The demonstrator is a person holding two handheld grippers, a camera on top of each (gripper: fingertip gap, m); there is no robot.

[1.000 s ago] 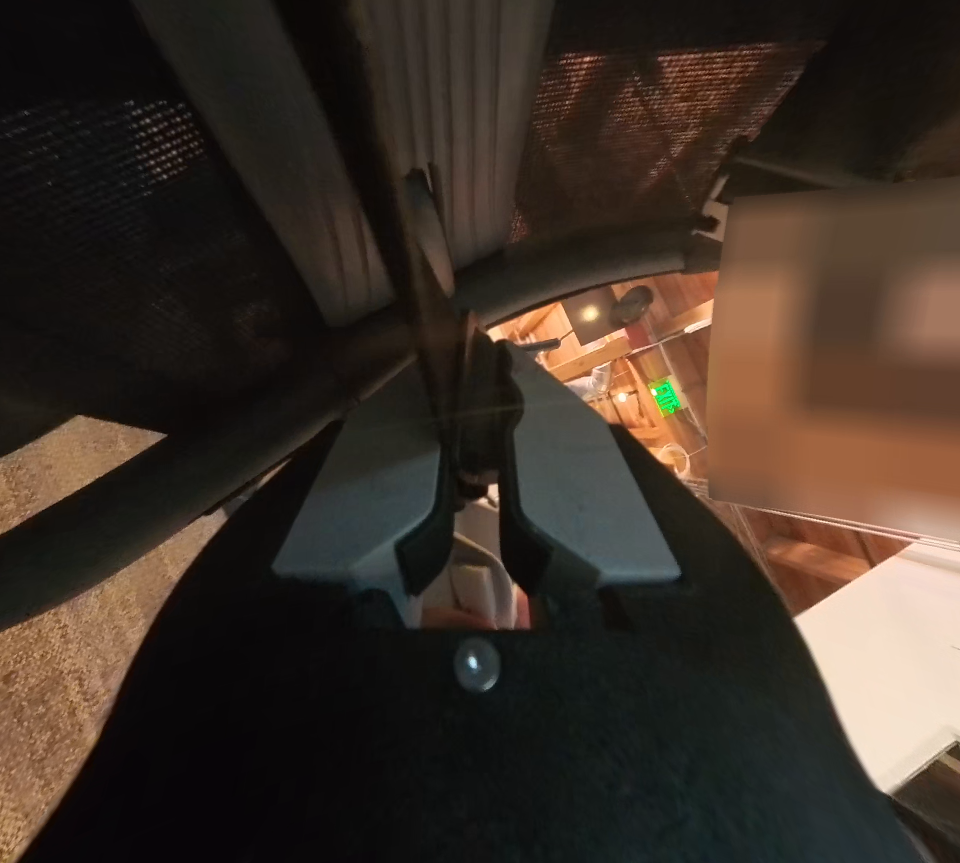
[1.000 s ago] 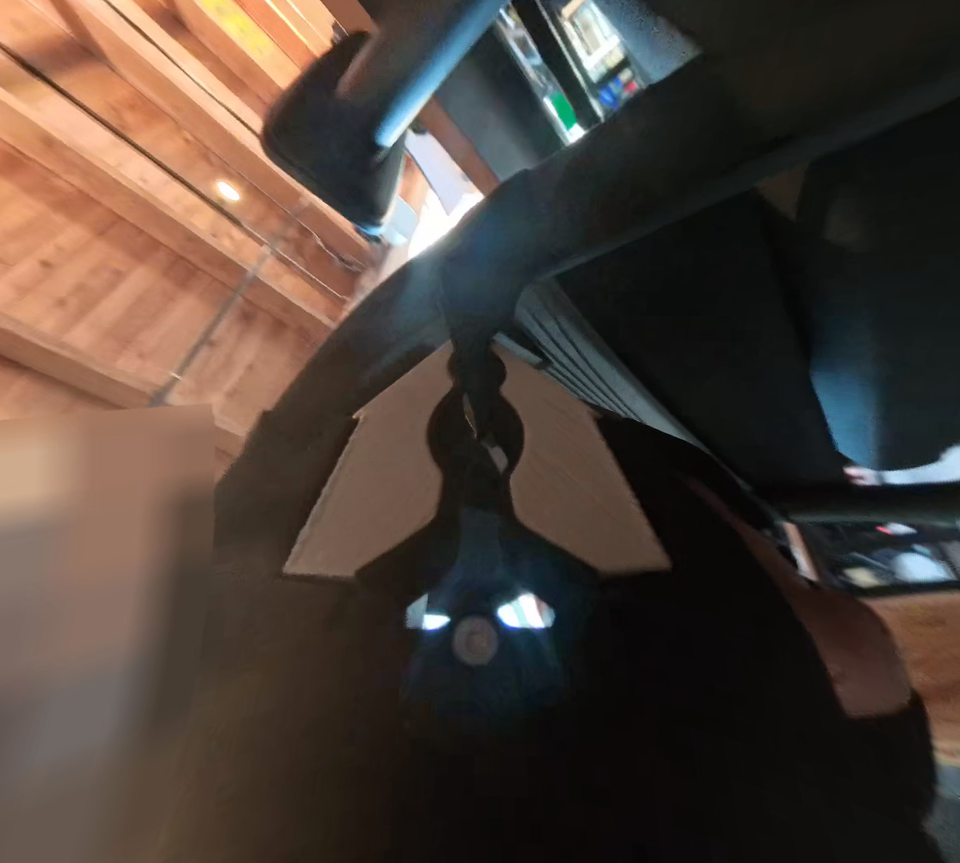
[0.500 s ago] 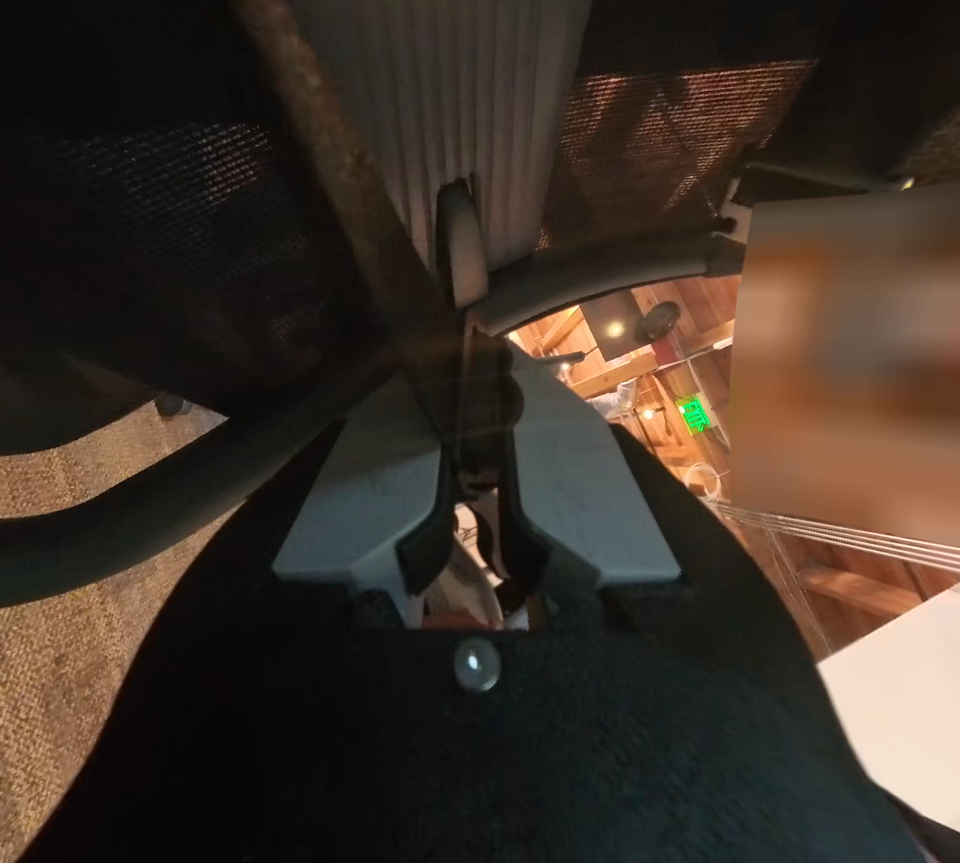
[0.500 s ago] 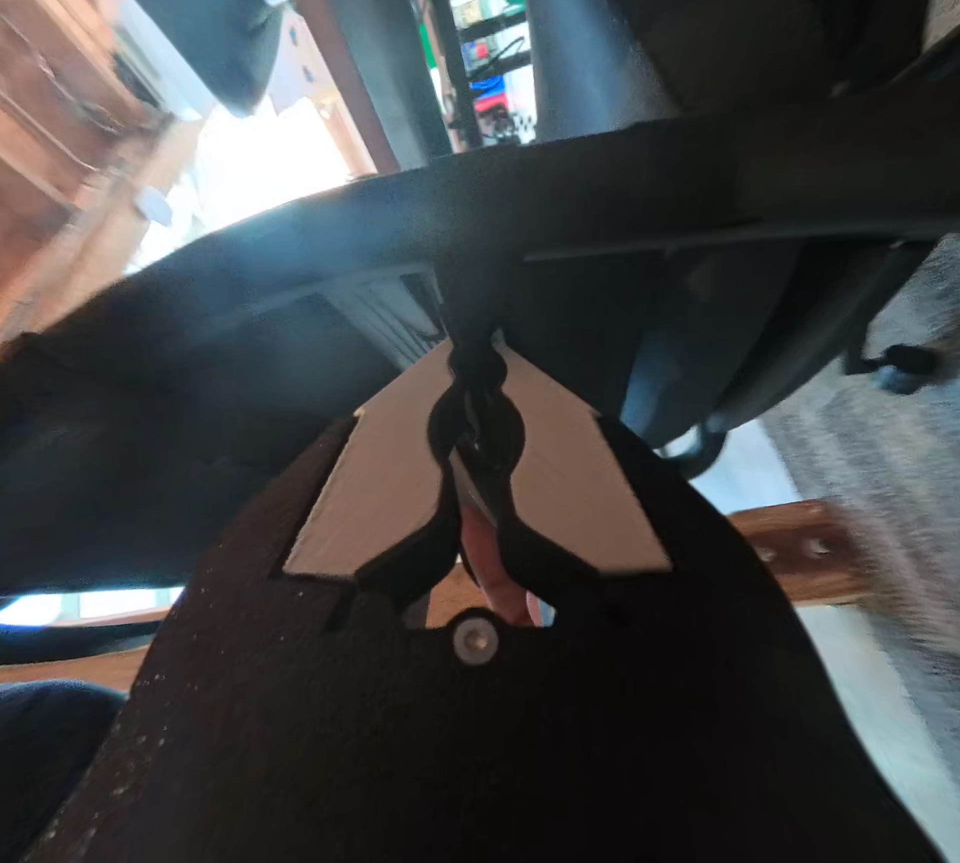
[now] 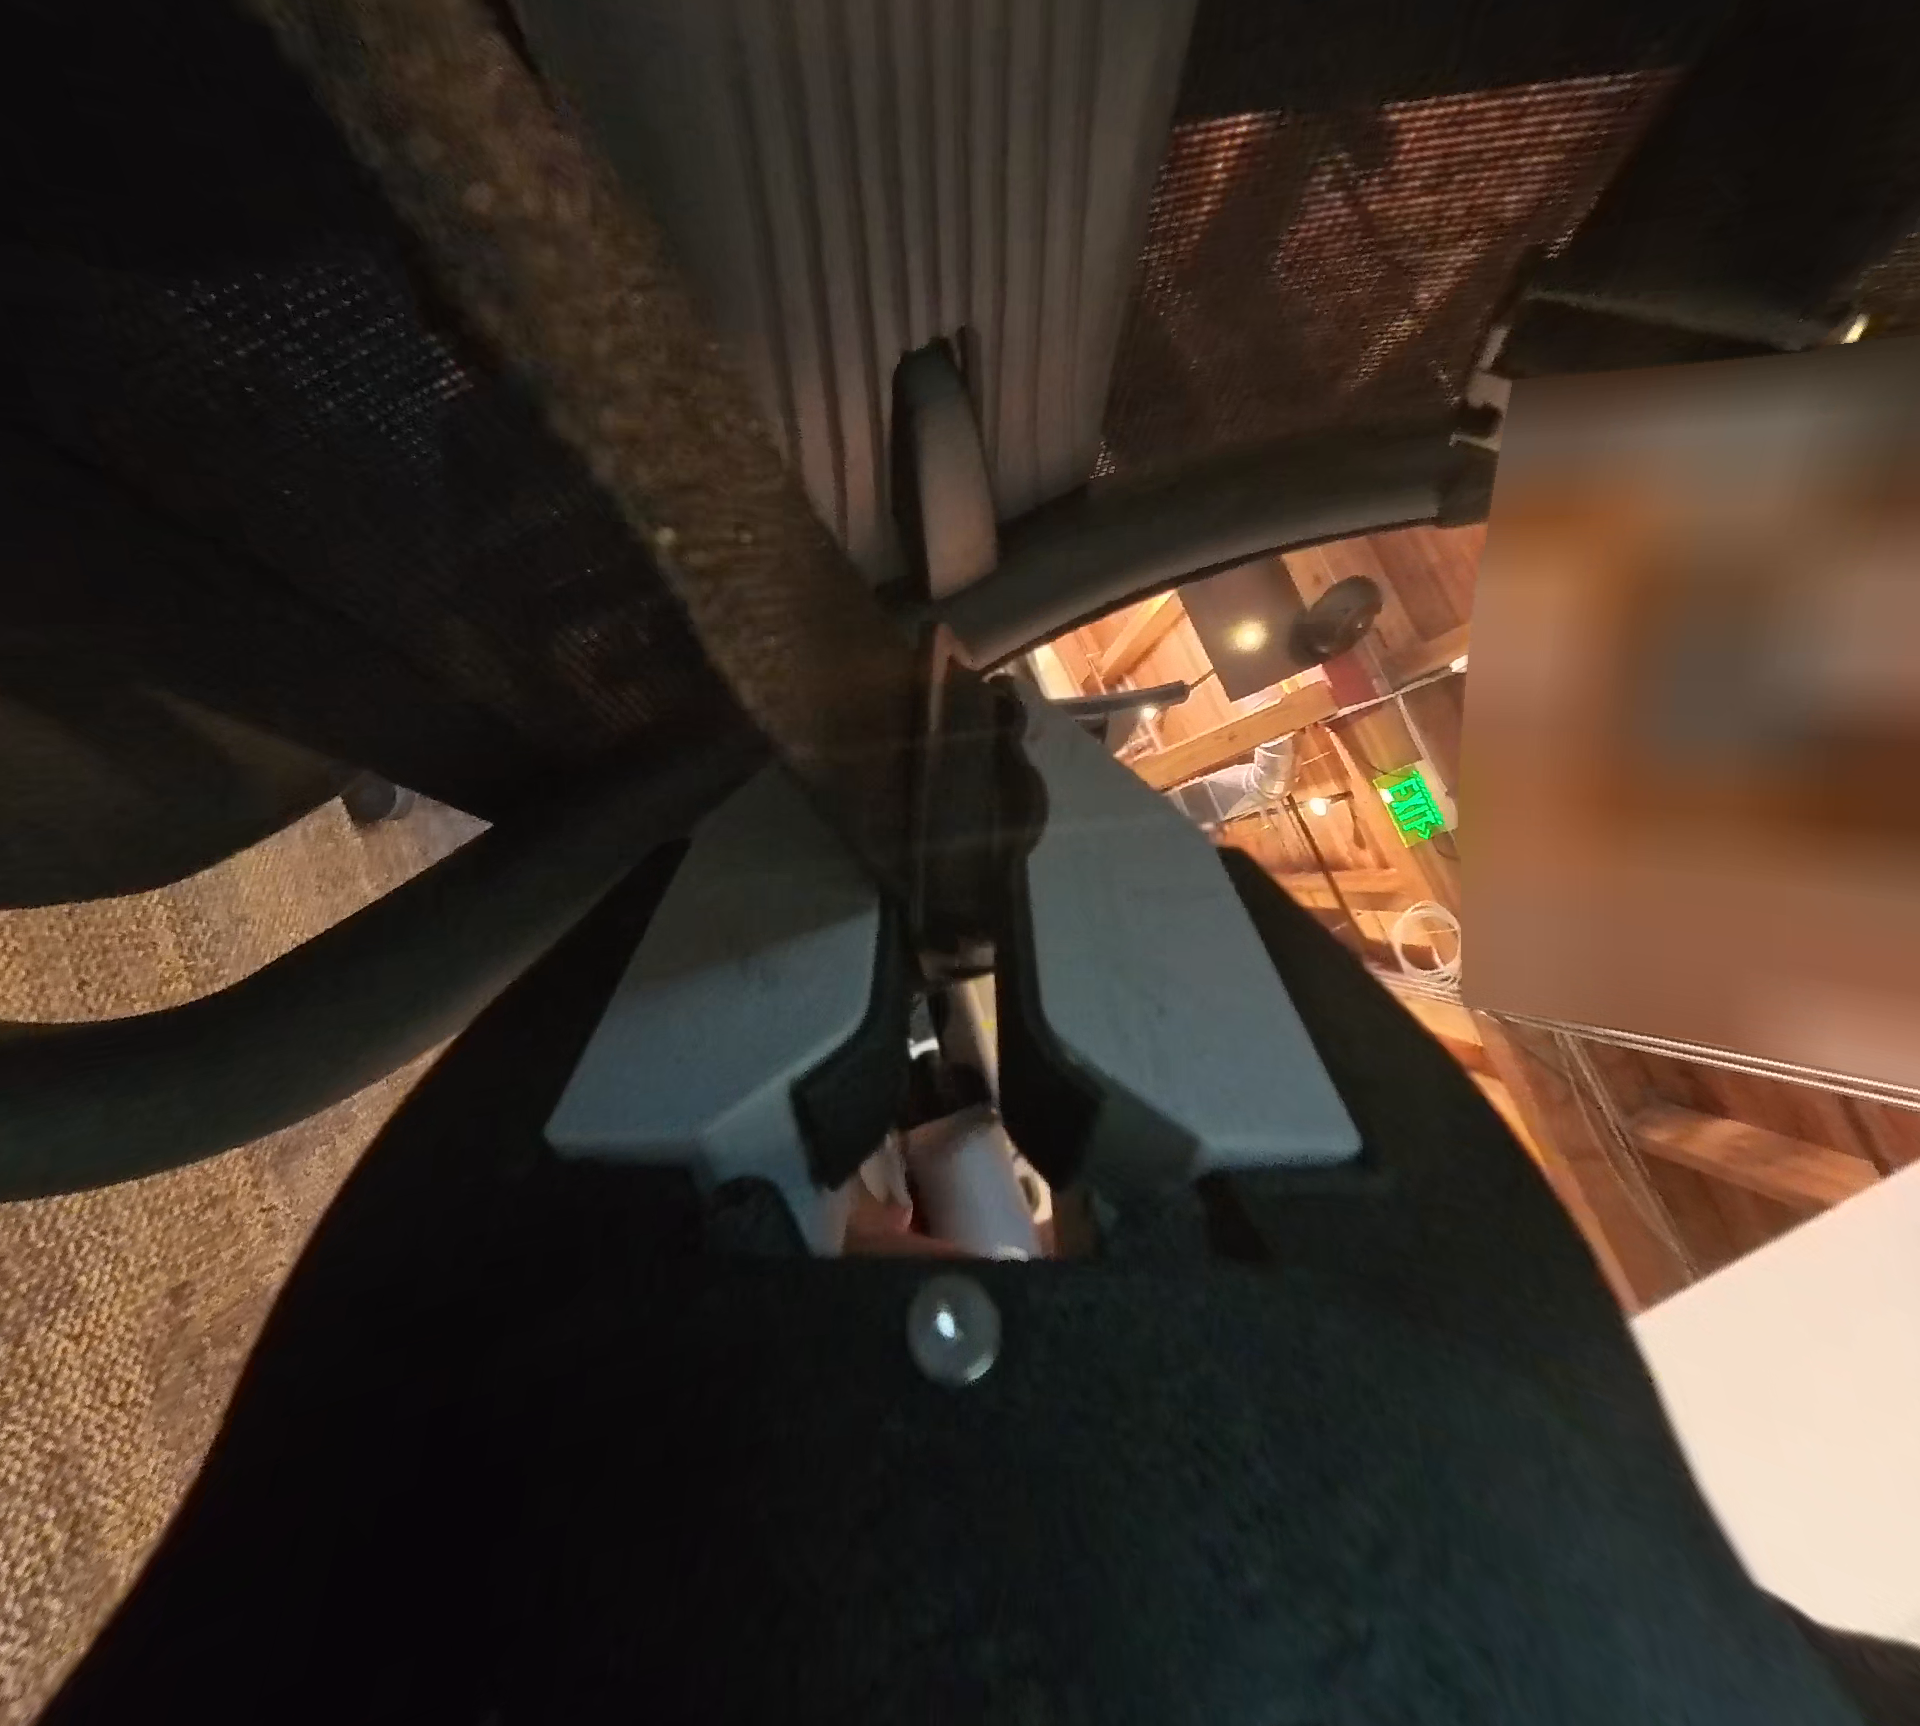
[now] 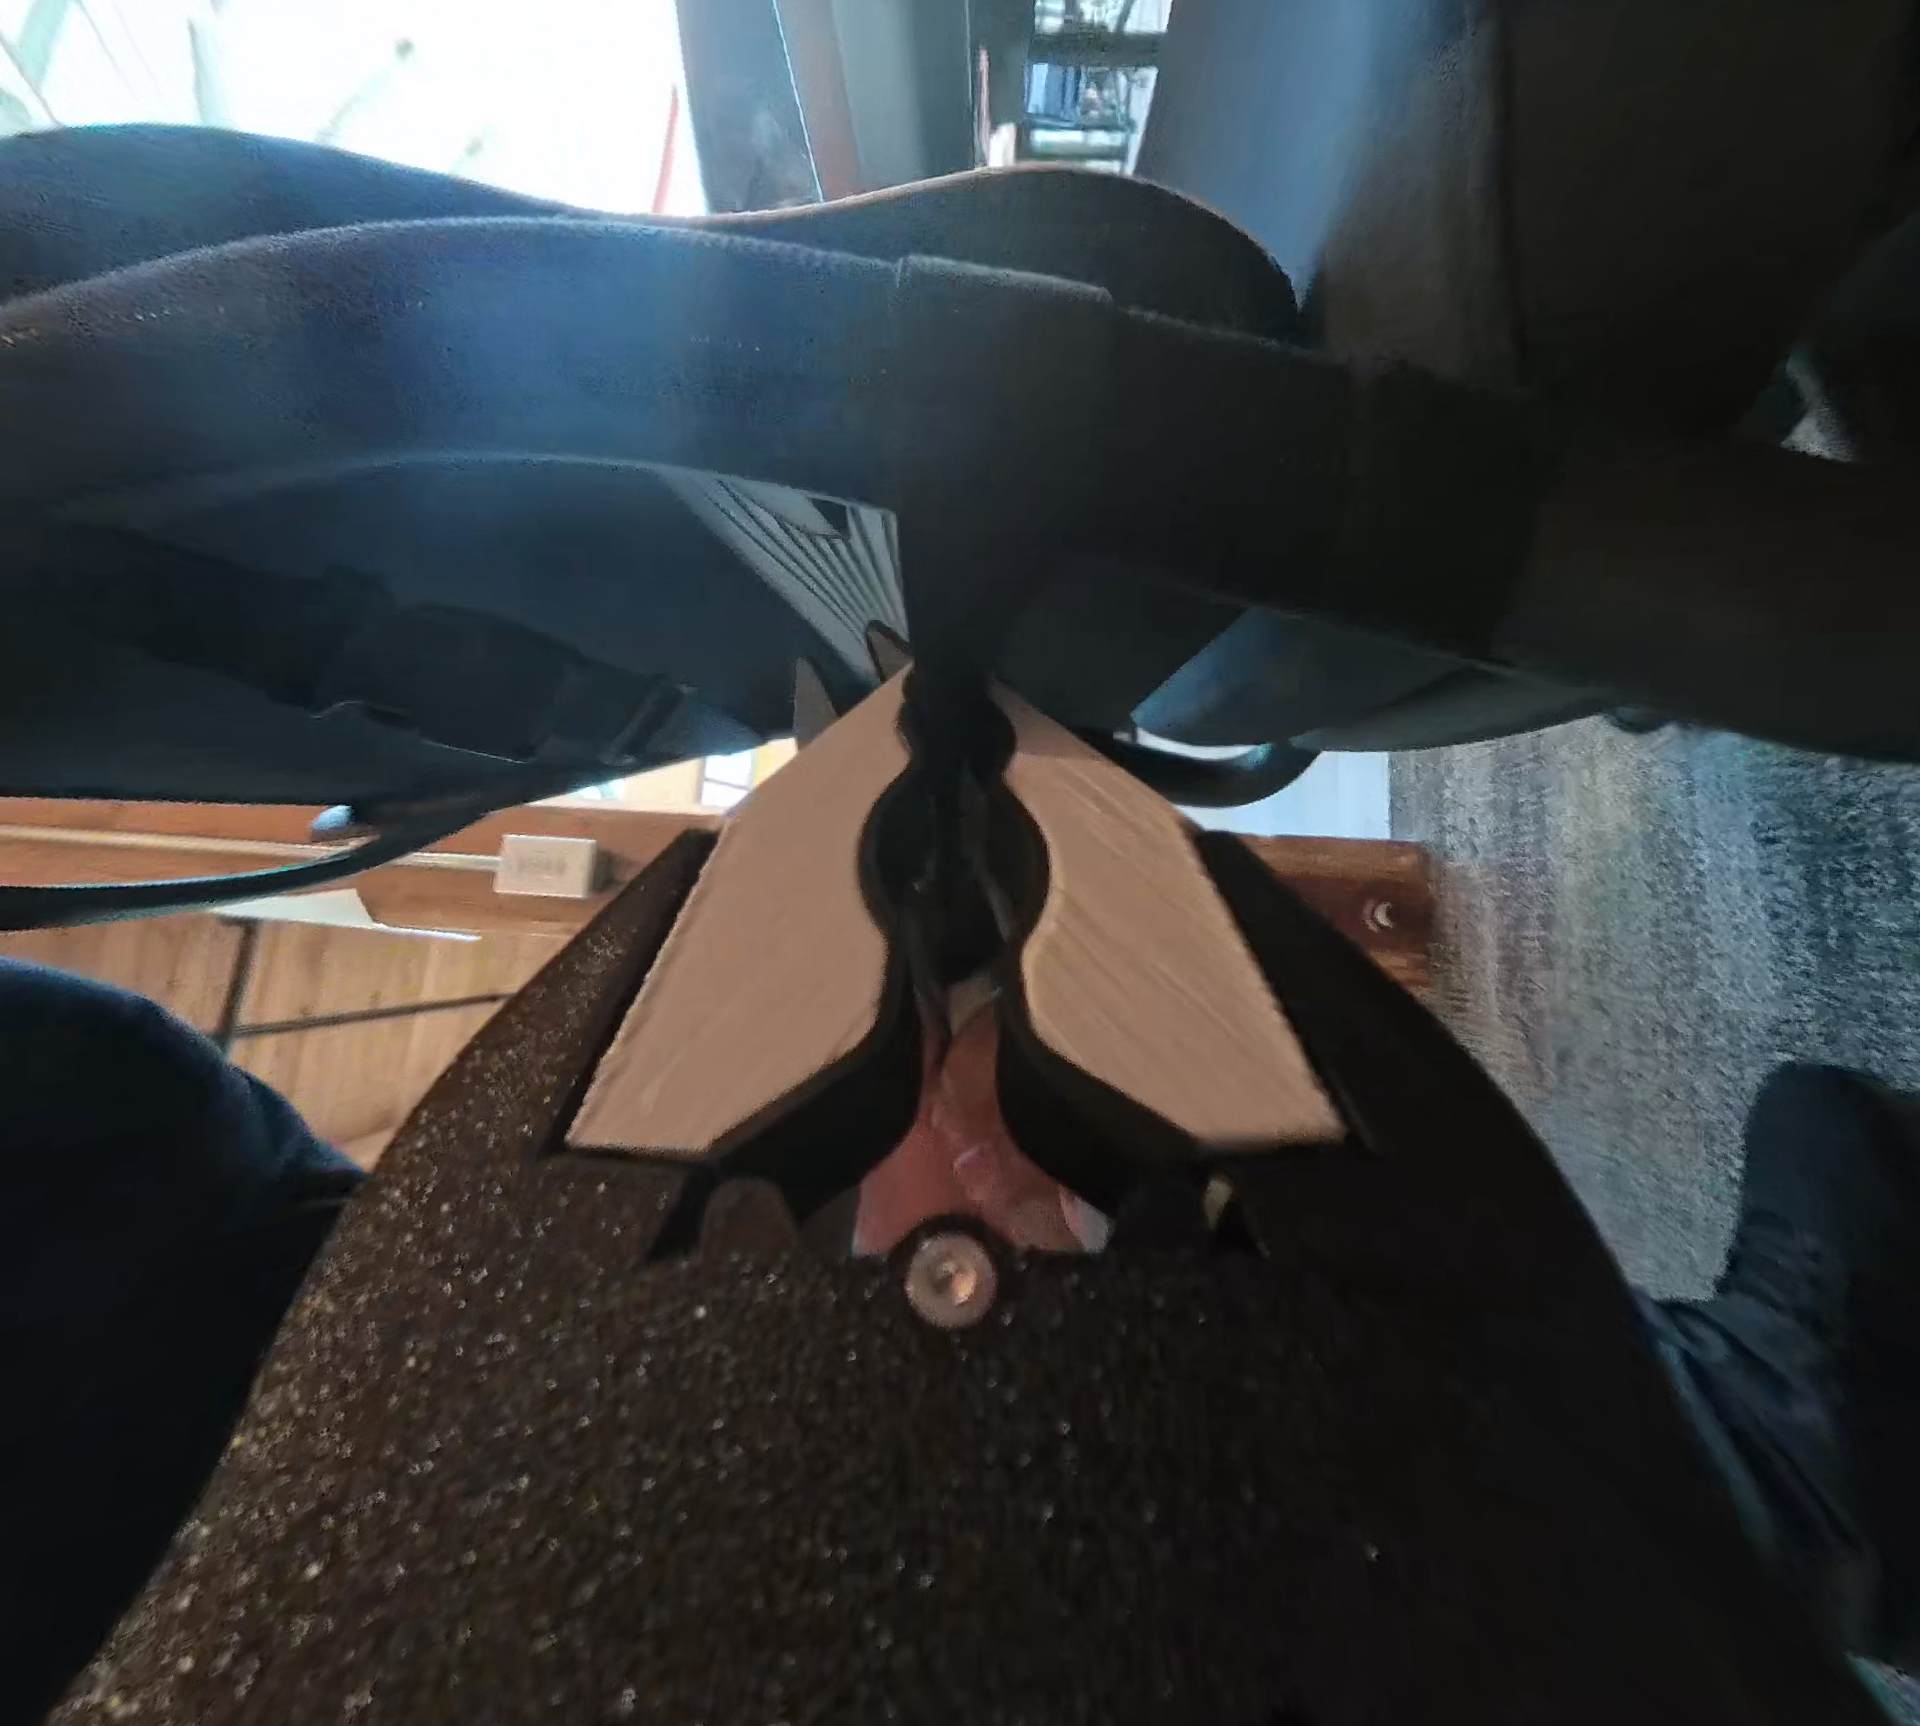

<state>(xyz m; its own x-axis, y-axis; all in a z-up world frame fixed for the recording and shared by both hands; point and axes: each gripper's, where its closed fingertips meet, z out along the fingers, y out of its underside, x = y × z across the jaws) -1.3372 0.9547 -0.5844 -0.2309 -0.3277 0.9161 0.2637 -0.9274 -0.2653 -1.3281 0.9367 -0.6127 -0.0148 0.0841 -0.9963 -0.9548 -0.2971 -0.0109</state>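
In the left wrist view my left gripper (image 5: 956,741) is shut on a dark woven fabric band (image 5: 582,242) that runs from the upper left down into the fingertips. Right behind it is an office chair with a black mesh back (image 5: 1351,242) and a grey ribbed spine (image 5: 914,118). In the right wrist view my right gripper (image 6: 951,700) is shut on a fold of dark fabric (image 6: 623,367) that stretches across the whole view. A grey ribbed chair part (image 6: 810,544) shows just under that fabric.
Brown carpet (image 5: 125,1261) lies at the lower left and a white tabletop (image 5: 1714,1468) at the lower right of the left view. The right view shows grey carpet (image 6: 1610,949), a wooden beam (image 6: 1330,887), a dark shoe (image 6: 1829,1261) and a dark-clothed limb (image 6: 125,1209). Less than 4 cm separates the two grippers' tips.
The right view has swung sharply, from the wooden ceiling round to the carpet and window, with the fabric still clamped. The left gripper has shifted a little; the band crosses more of its view.
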